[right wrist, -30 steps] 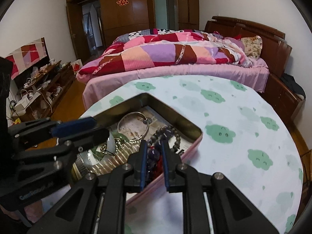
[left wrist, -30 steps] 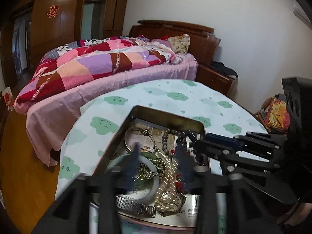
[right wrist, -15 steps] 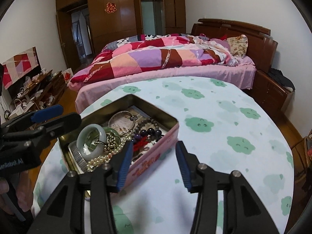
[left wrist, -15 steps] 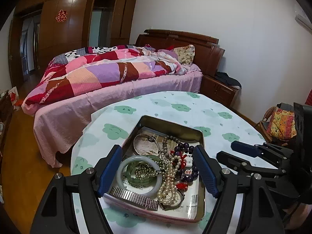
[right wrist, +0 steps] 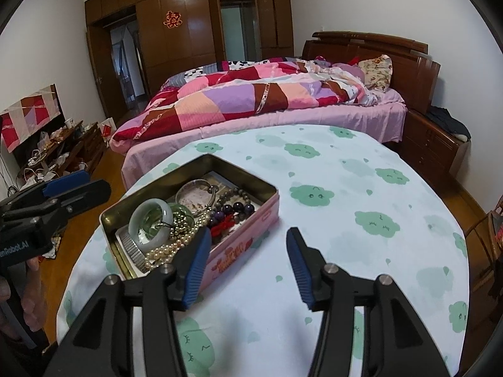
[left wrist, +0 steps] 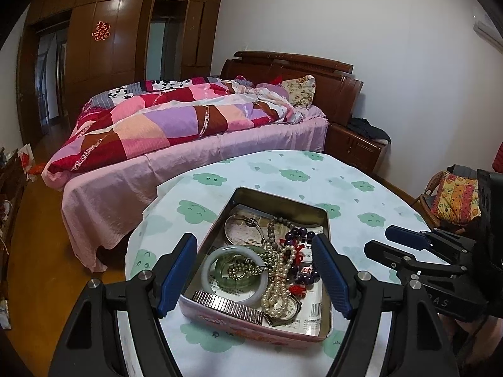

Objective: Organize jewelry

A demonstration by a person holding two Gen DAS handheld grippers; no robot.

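Lettering is scarce and mostly unreadable. The tin has a pink outer wall with red script and fruit pictures, too blurred to read in either view. Inside it, under the jewelry, lies a printed sheet with a barcode and fine text, also illegible, and a small red label with white letters sits beside the dark beads. On the wardrobe hangs a red paper double-happiness sign. The body of the left tool, seen at the edge of the right view, carries white letters ending in "Robot.AI".

The tin sits open on the round surface, which is covered by a white cloth with green clouds. It holds a pale jade bangle, a silver bangle, a pearl string, a small-bead chain across the jade bangle, a red knot charm, and a watch with a metal stretch band.

The left tongs stand wide apart, their blue pads framing the tin from above, touching nothing. The right tongs are opening, nothing between them but bare cloth; their left pad hangs just in front of the tin's near corner, and whether it touches I cannot tell. A hand grips the left tool's handle.

A bed with a patchwork quilt stands behind the surface.
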